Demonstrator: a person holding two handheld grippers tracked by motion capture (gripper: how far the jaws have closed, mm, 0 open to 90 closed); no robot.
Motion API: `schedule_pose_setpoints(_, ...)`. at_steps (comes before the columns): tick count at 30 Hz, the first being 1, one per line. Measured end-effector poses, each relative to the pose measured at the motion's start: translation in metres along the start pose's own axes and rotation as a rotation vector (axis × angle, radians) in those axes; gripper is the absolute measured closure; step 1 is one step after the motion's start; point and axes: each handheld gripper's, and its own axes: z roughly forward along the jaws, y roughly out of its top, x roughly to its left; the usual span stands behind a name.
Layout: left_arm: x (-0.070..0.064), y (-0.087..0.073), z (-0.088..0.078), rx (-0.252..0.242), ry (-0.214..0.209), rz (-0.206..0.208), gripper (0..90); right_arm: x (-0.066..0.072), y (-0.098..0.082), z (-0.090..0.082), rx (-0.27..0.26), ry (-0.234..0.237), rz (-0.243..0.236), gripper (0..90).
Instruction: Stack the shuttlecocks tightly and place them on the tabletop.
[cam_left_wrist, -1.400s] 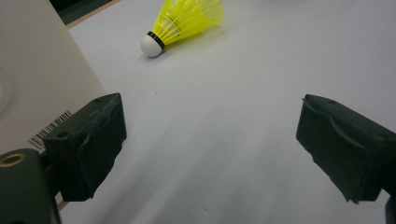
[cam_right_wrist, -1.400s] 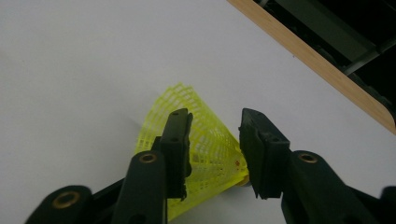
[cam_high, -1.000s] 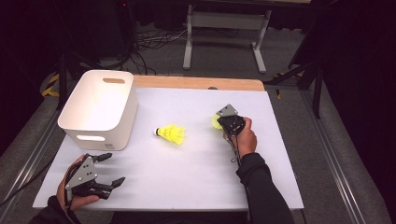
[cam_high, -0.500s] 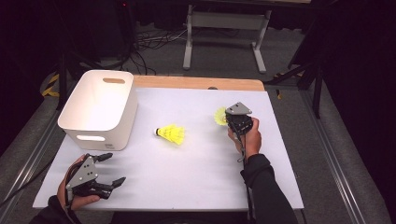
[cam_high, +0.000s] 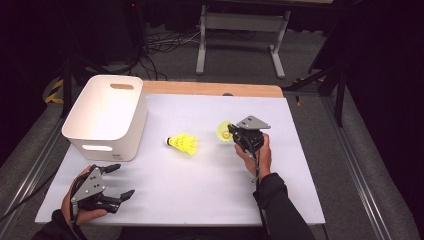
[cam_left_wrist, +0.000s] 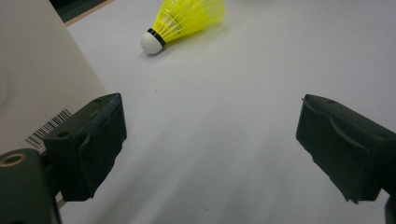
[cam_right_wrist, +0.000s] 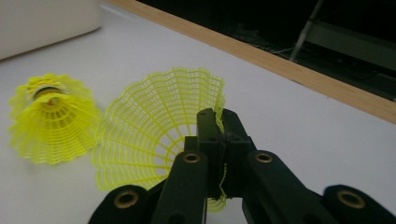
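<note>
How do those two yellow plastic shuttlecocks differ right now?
The held yellow mesh shuttlecock is pinched by its skirt rim in the right gripper, lifted. The lying yellow shuttlecock rests free on its side on the white table. Both share the yellow mesh skirt.

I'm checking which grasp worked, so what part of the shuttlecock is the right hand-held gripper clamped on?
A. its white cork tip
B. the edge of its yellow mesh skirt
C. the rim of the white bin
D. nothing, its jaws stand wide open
B: in the right gripper view the right hand-held gripper has its jaws shut on the thin rim of the held shuttlecock, pinching the edge of the yellow mesh skirt.
</note>
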Motion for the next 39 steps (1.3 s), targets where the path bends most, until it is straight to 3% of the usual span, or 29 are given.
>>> schedule_pose_setpoints(8, 0.001, 0.0, -0.001, 0.0, 0.001, -0.001, 9.3, 0.029, -0.008, 0.006, 0.001, 0.152, 0.028, 89.0)
schedule_pose_setpoints(12, 0.001, 0.0, -0.002, -0.003, 0.002, -0.004, 9.7, 0.04, -0.011, 0.004, 0.01, 0.209, 0.018, 88.8)
schedule_pose_setpoints(16, 0.0, 0.0, -0.001, -0.003, 0.001, -0.002, 9.7, 0.046, -0.015, 0.0, 0.015, 0.278, 0.04, 88.4)
schedule_pose_setpoints(19, 0.0, 0.0, -0.001, -0.002, 0.0, -0.001, 9.7, 0.049, -0.019, -0.001, 0.036, 0.303, 0.023, 87.3)
schedule_pose_setpoints(31, 0.0, 0.0, -0.002, 0.001, -0.001, 0.002, 9.7, 0.042, -0.029, -0.004, 0.062, 0.301, 0.011, 81.2)
schedule_pose_setpoints(39, -0.001, 0.0, -0.001, 0.005, -0.003, 0.008, 9.9, 0.031, -0.034, -0.01, 0.083, 0.292, 0.002, 69.3)
